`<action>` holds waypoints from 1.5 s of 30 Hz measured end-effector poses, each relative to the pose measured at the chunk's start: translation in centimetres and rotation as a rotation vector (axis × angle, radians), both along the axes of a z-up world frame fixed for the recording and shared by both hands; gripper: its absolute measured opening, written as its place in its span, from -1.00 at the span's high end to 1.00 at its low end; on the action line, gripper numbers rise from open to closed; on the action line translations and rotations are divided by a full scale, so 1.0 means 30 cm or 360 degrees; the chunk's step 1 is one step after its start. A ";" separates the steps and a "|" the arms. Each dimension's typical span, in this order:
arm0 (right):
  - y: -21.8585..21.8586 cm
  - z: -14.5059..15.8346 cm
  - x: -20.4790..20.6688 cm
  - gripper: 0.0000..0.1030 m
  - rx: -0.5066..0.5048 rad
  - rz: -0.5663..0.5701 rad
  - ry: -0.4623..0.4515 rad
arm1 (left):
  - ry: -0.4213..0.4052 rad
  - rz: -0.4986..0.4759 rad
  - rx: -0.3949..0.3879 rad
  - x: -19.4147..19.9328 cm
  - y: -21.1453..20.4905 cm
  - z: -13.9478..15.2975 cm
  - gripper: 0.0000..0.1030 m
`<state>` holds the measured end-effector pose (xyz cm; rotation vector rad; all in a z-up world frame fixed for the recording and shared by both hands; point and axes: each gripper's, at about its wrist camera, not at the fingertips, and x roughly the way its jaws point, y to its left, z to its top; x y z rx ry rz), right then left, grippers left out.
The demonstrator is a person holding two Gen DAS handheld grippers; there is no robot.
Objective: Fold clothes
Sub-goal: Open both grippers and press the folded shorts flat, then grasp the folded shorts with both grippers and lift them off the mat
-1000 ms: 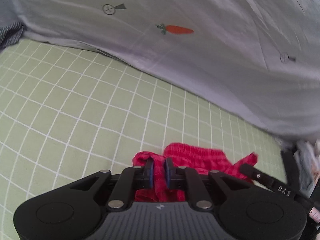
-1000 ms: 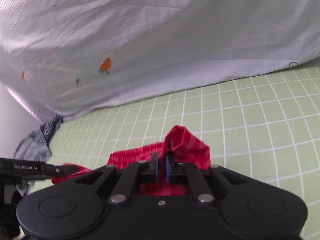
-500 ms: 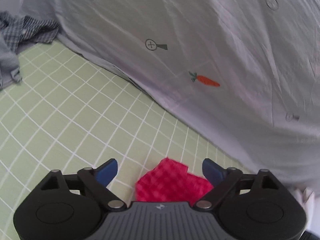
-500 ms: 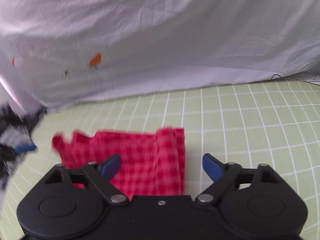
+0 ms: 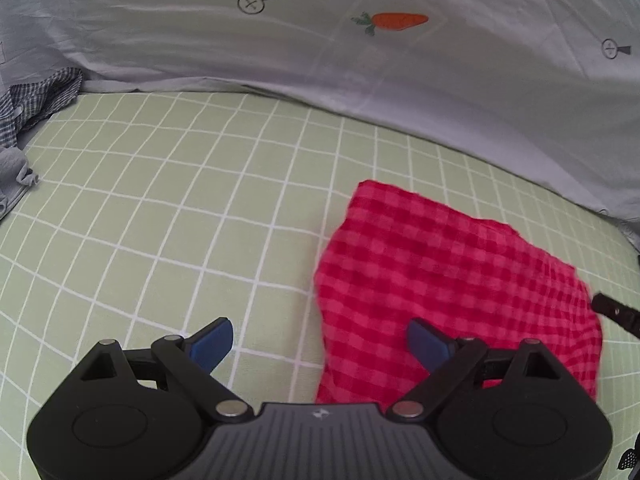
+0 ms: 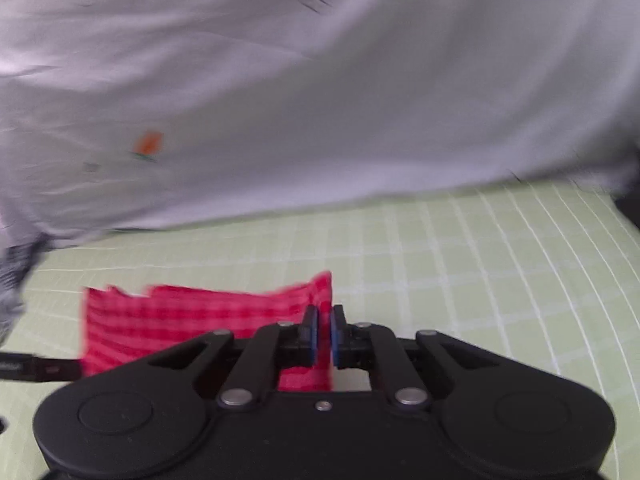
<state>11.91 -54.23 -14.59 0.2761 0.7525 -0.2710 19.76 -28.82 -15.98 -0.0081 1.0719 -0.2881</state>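
We see a pale lilac sheet (image 5: 400, 92) filling the far half of both views, creased, printed with a carrot (image 5: 394, 21) and small round marks. Below it spreads the green bedcover (image 5: 160, 200) with its white grid, lying flat.

On that bedcover lies the red cloth (image 5: 448, 280), checked in two reds. In the left view it sits to the right of centre, spread roughly flat as a lopsided four-sided shape, with one corner pointing toward the sheet and its near part hidden behind the claw body. Its left edge runs in a soft wavy line; the right edge is blurred. In the right view, which is smeared by motion, we see the cloth (image 6: 192, 324) as a low band left of centre with a ragged top edge.

At the far left of the left view a blue checked garment (image 5: 36, 96) lies bunched at the sheet's edge.

Our left claw (image 5: 320, 344) is released, its blue pads spread wide, the right pad over the cloth and the left over bare bedcover. Our right claw (image 6: 324, 334) is clenched, pads nearly together at the cloth's right edge; we cannot tell whether fabric is pinched between them.
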 end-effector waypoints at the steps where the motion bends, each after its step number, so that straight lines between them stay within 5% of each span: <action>1: -0.010 -0.015 0.007 0.84 -0.0029 -0.0036 0.0059 | 0.0005 0.0009 0.0008 0.004 0.002 -0.003 -0.82; 2: -0.018 -0.015 0.005 0.79 -0.0034 -0.0048 0.0078 | 0.0006 0.0015 0.0001 0.005 0.006 -0.004 -0.82; 3: -0.024 -0.010 0.000 0.41 -0.0025 -0.0053 0.0080 | 0.0008 0.0012 -0.0022 0.007 0.011 -0.005 -0.82; 4: -0.030 -0.005 -0.005 -0.30 -0.0016 -0.0057 0.0082 | 0.0009 0.0009 -0.0046 0.008 0.016 -0.005 -0.82; 6: -0.026 0.012 -0.022 -0.95 0.0013 -0.0017 0.0049 | 0.0043 -0.0020 -0.0115 0.019 0.017 -0.012 -0.83; 9: 0.013 0.021 -0.034 -1.00 0.0045 0.0135 0.0024 | 0.0087 -0.0103 -0.0118 0.029 -0.013 -0.035 -0.84; 21: 0.134 0.056 -0.040 -1.00 0.0025 0.0282 -0.0121 | 0.0038 -0.0329 0.0019 0.037 -0.137 -0.069 -0.84; 31: 0.142 -0.104 0.080 -1.00 0.0071 0.0455 0.0141 | 0.0081 -0.0417 -0.0035 0.070 -0.186 -0.102 -0.84; 36: 0.188 -0.115 0.109 -0.97 -0.0037 0.0576 0.0202 | 0.0079 -0.0567 -0.0078 0.070 -0.233 -0.103 -0.77; 39: 0.224 -0.102 0.115 -0.70 -0.0035 0.0674 0.0198 | 0.0061 -0.0613 -0.0065 0.057 -0.257 -0.095 -0.37; 42: 0.278 -0.083 0.099 -0.07 -0.0042 0.0785 0.0197 | 0.0149 -0.0622 -0.0151 0.031 -0.246 -0.083 0.51; 45: 0.308 -0.070 0.064 0.64 0.0104 0.0796 0.0210 | 0.0274 -0.0519 -0.0333 -0.025 -0.186 -0.092 0.63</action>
